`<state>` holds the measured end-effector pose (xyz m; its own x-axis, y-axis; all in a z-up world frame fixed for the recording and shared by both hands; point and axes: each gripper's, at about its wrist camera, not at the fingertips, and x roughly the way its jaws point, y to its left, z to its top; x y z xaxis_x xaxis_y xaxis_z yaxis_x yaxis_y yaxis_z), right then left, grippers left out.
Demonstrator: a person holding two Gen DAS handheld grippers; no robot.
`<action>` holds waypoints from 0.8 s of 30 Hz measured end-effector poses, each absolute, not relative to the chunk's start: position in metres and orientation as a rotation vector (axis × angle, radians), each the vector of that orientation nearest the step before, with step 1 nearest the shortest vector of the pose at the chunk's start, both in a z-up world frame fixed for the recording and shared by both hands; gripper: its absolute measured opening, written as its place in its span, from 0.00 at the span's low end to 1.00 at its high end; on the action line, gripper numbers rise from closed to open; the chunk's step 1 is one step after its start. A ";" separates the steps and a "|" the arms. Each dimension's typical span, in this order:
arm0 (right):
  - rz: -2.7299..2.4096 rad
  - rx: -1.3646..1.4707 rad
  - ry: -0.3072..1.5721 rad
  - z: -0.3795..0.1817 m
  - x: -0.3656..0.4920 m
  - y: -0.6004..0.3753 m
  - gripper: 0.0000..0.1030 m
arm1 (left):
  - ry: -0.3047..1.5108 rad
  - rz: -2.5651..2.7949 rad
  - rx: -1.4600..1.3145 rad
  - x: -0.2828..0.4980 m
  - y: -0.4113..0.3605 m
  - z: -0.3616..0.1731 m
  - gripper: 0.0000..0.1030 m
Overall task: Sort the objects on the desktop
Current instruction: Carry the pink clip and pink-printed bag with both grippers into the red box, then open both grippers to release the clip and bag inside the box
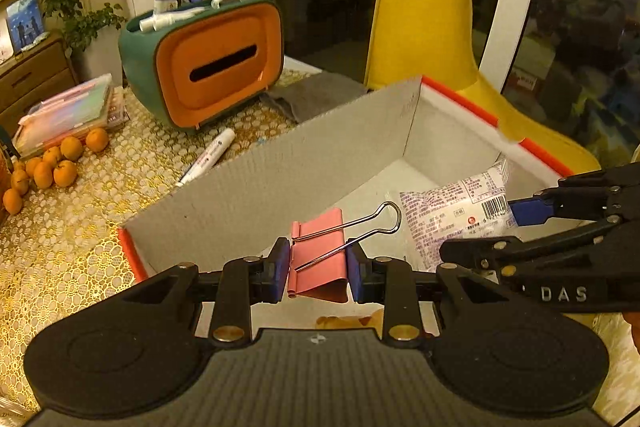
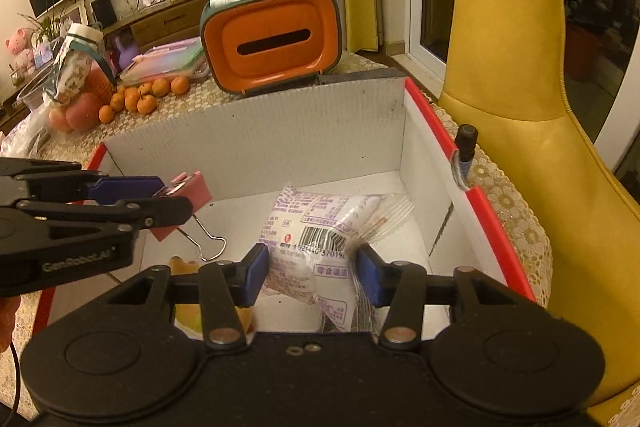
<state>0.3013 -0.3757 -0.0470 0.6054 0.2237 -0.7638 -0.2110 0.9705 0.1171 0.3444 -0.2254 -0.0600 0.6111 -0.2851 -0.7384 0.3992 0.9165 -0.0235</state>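
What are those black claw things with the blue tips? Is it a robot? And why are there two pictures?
It's not a robot. A person holds two grabber tools, one in each hand, and each has a little camera looking out along its fingers. That gives two pictures.

The left gripper pinches a pink binder clip. The right gripper squeezes a plastic snack packet. Both hang over an open cardboard box with red edges.

On the lacy tablecloth behind sit small oranges, a white marker and an orange-and-green tissue box with pens on top.
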 end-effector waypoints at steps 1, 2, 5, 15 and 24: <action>0.258 0.007 0.893 -0.049 0.302 -0.375 0.46 | 0.832 -0.396 0.155 0.346 -0.227 -0.062 0.28; 0.263 -0.005 0.901 -0.051 0.302 -0.373 0.46 | 0.840 -0.397 0.161 0.348 -0.228 -0.064 0.28; 0.278 -0.043 0.923 -0.057 0.303 -0.369 0.46 | 0.863 -0.395 0.179 0.353 -0.231 -0.069 0.28; 0.320 -0.054 0.970 -0.064 0.303 -0.365 0.46 | 0.981 -0.390 0.184 0.368 -0.236 -0.079 0.28; 0.336 -0.062 0.985 -0.067 0.300 -0.361 0.48 | 1.056 -0.374 0.214 0.374 -0.239 -0.084 0.28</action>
<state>0.2999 -0.3614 -0.0669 0.5057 0.2500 -0.8257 -0.3060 0.9468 0.0993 0.3736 -0.2391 -0.0844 0.4376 -0.1969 -0.8774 0.3994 0.9167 -0.0065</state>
